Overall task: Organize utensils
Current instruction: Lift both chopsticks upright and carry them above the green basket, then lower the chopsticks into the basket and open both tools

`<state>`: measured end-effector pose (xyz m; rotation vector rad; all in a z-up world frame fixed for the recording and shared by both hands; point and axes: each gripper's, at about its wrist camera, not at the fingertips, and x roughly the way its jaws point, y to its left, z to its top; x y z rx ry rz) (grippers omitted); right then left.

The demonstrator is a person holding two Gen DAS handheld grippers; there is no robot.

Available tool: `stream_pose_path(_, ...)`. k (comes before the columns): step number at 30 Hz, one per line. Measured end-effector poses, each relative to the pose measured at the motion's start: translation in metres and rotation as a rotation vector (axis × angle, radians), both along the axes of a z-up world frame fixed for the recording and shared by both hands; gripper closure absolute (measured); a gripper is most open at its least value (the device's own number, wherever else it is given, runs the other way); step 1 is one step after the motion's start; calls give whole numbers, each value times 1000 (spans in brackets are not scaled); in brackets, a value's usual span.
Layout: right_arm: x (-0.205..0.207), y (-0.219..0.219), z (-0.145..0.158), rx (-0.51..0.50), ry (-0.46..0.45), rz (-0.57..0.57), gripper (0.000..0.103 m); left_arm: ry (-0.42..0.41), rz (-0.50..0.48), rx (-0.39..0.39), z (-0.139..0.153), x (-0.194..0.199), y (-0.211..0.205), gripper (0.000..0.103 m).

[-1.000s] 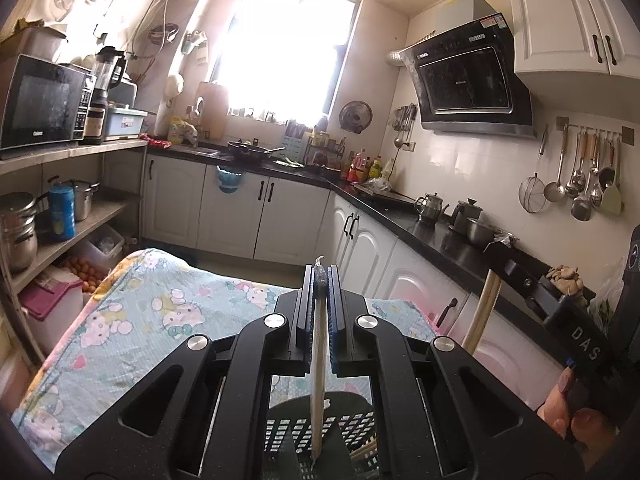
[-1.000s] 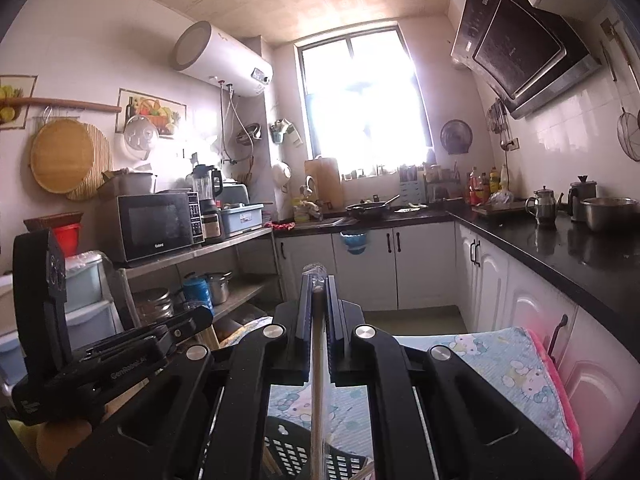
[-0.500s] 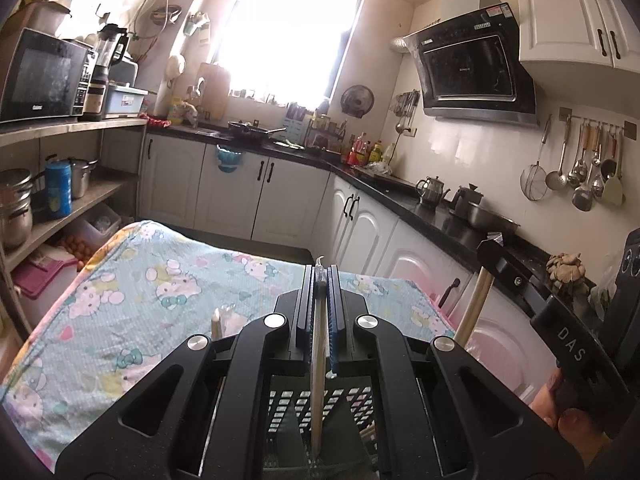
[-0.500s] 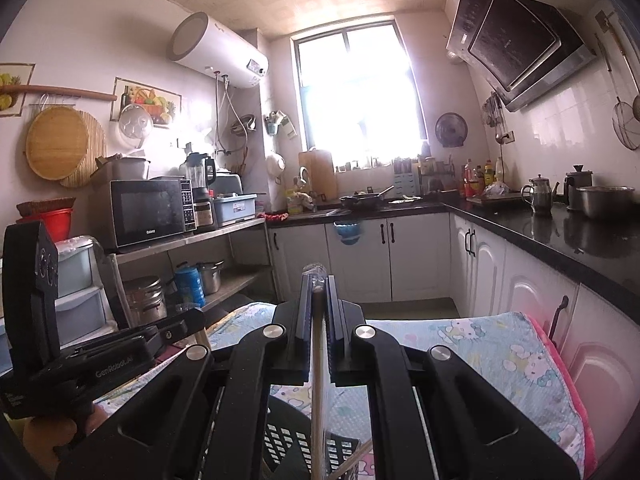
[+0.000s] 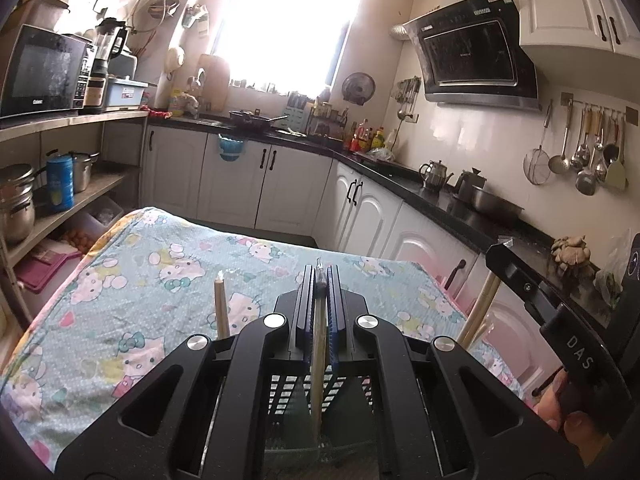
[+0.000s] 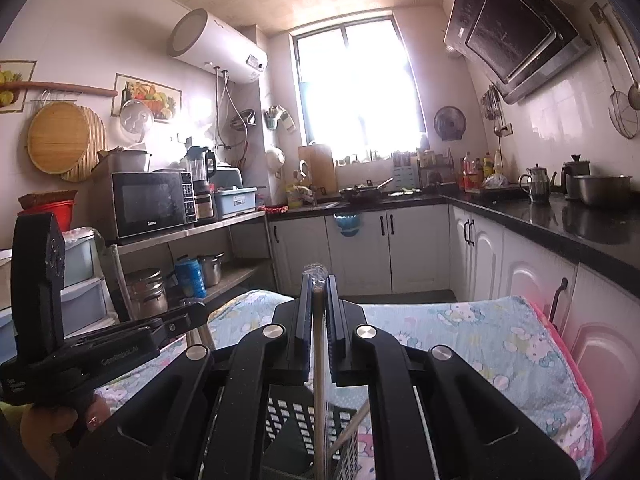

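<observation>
My left gripper is shut on a pale wooden chopstick that hangs straight down into a black slotted utensil holder. Another chopstick stands upright at the holder's left side. The right gripper shows at the right edge with a wooden stick below it. In the right wrist view my right gripper is shut on a chopstick pointing down into the same holder. A loose stick leans inside. The left gripper reaches in from the left.
The holder sits on a table with a cartoon-cat cloth. White cabinets and a black counter run close along the right. Shelves with pots and a microwave stand on the left. A hand holds the left tool.
Both grippers have sunk with their chopsticks toward the holder. More of the cloth shows, and the standing chopstick on the left has come into the left wrist view.
</observation>
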<state>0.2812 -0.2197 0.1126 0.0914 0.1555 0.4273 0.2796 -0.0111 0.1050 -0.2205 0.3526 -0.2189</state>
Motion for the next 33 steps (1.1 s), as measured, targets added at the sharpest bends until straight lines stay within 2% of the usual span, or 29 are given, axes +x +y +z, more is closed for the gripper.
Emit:
stream_pose_path(3,-4,-4,-2,4,13,3,95,7,0,9,-1,-3,0,102)
stream_pose_path(7,-10,-6,-5,3,37,9,88,18,-6,11,-1,-6,1,101)
stream_pose_path(10,-13,-6,-6,1,53,8,80,32,-5,16,-3,-9,2,91)
stream_pose_path(12,-15,-8,-7,10,64,8,75,37,-6,20,-4,-11,2,89)
stream_pose_path(15,-19,-10,-8,12,71,9,73,47,-4,25,-5,-14,3,87)
stream_pose_path(18,-21,-11,-9,4,82,3,69,62,0,23,-6,-16,4,74)
stream_pose_path(23,-26,-12,-11,-9,108,-19,68,77,1,25,-7,-23,6,65)
stream_pose_path(33,-38,-16,-16,-29,151,-34,59,104,12,15,-12,-39,15,38)
